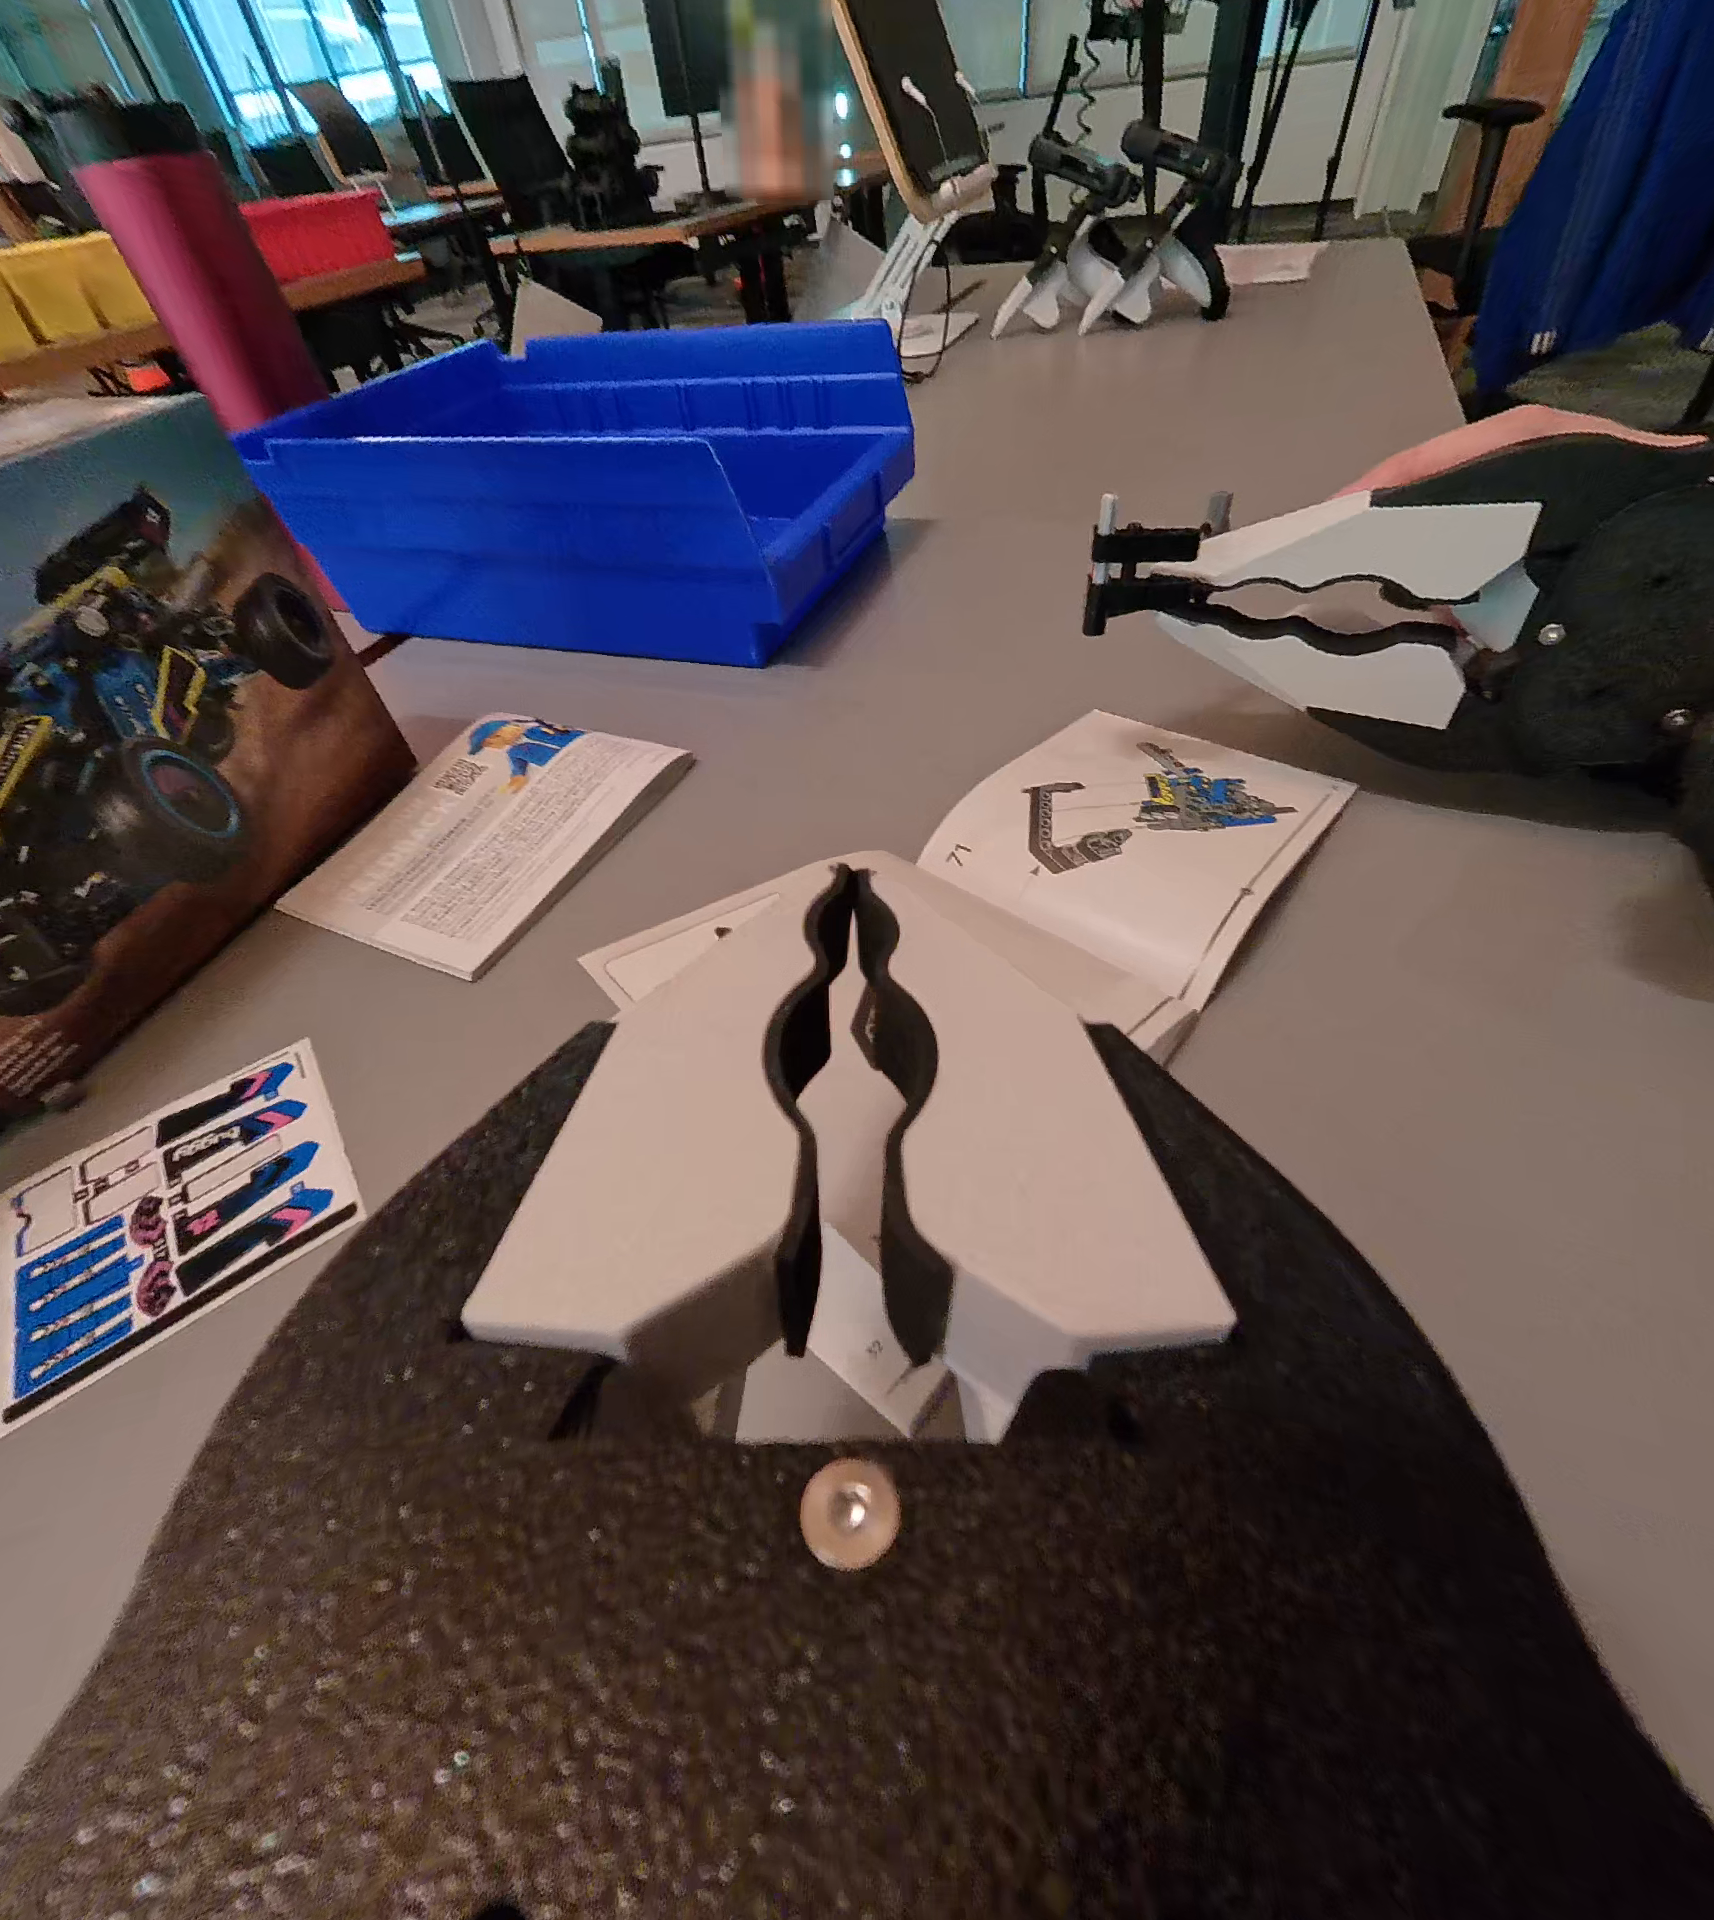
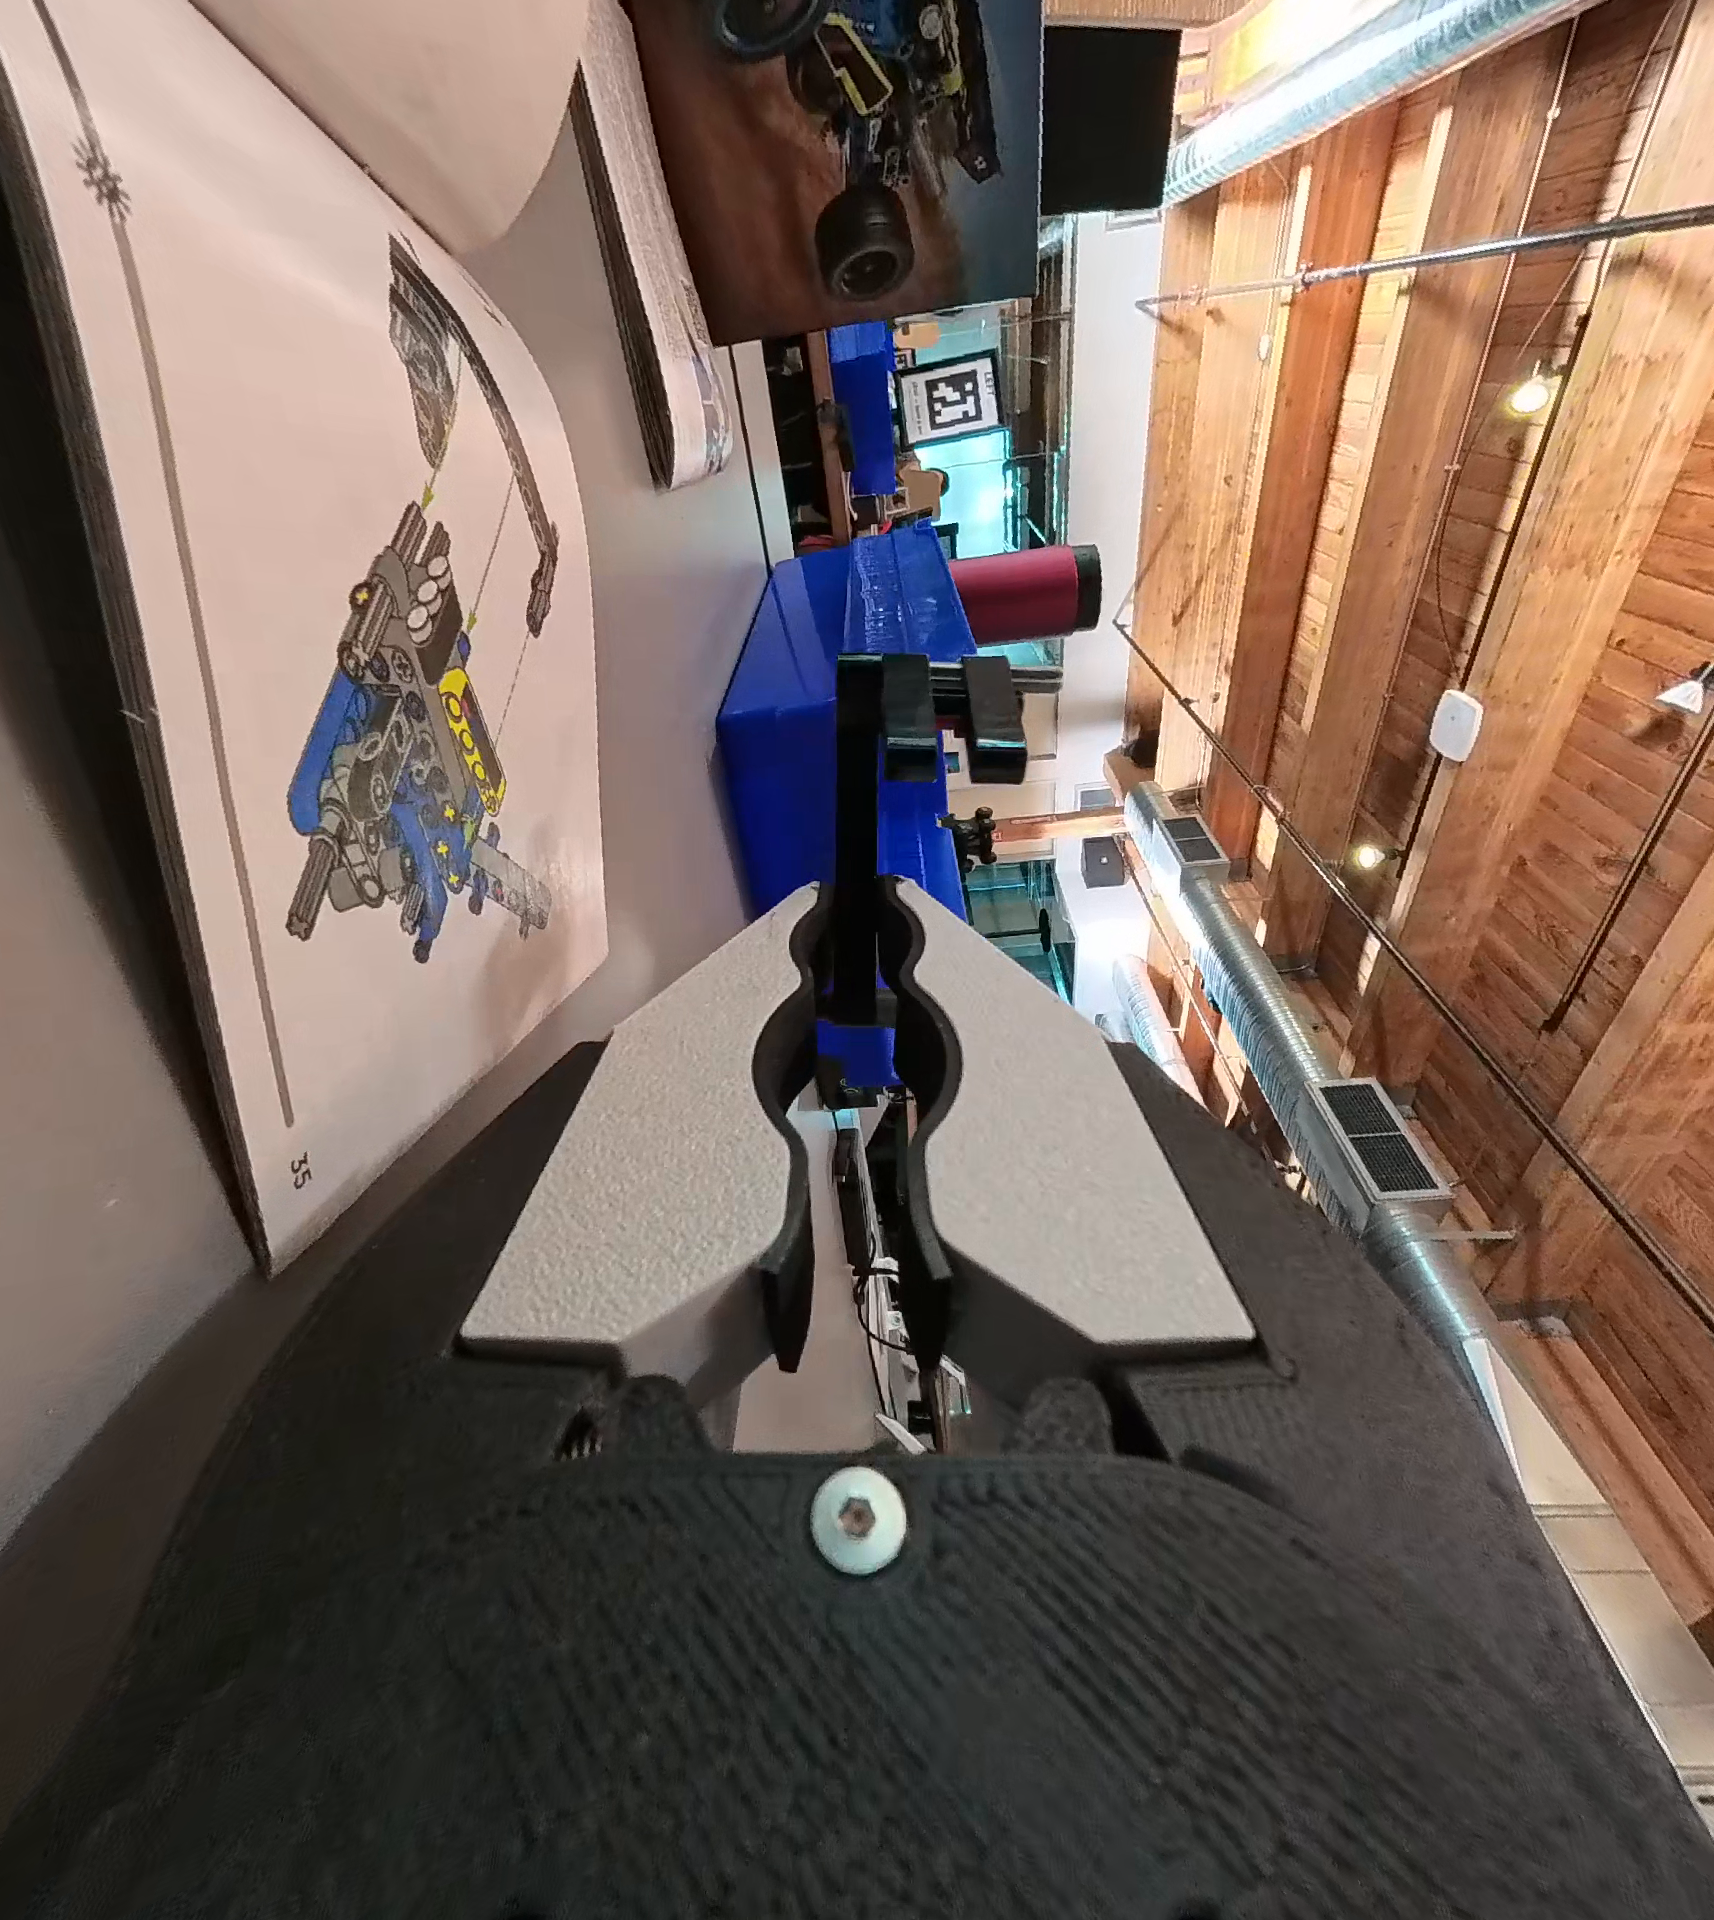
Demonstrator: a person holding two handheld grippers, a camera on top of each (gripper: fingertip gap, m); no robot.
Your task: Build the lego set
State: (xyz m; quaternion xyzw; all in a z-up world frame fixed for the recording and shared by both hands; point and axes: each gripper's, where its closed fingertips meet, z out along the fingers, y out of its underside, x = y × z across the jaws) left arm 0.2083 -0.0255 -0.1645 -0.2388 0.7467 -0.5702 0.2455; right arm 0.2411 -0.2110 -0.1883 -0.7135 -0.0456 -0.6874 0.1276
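My right gripper (image 2: 858, 896) is shut on a black toy-brick assembly (image 2: 858, 810), a long beam with short black pieces on a cross axle at its far end. The left wrist view shows this gripper (image 1: 1180, 594) at the right, rolled on its side above the grey table (image 1: 1455, 1143), with the assembly (image 1: 1139, 566) sticking out of its tips. My left gripper (image 1: 851, 881) is shut, its black pads meeting at the tips, and hovers over an open instruction booklet (image 1: 1144, 831). The booklet also shows in the right wrist view (image 2: 313, 675).
A blue bin (image 1: 572, 488) stands at the back of the table beside a dark pink cylinder (image 1: 198, 281). A toy car box (image 1: 105, 727) stands at the left, with a closed booklet (image 1: 489, 842) and a sticker sheet (image 1: 167, 1226) near it. Spare grippers (image 1: 1113, 260) rest far back. One gripper's finger ends stand about 20 centimeters off the other's.
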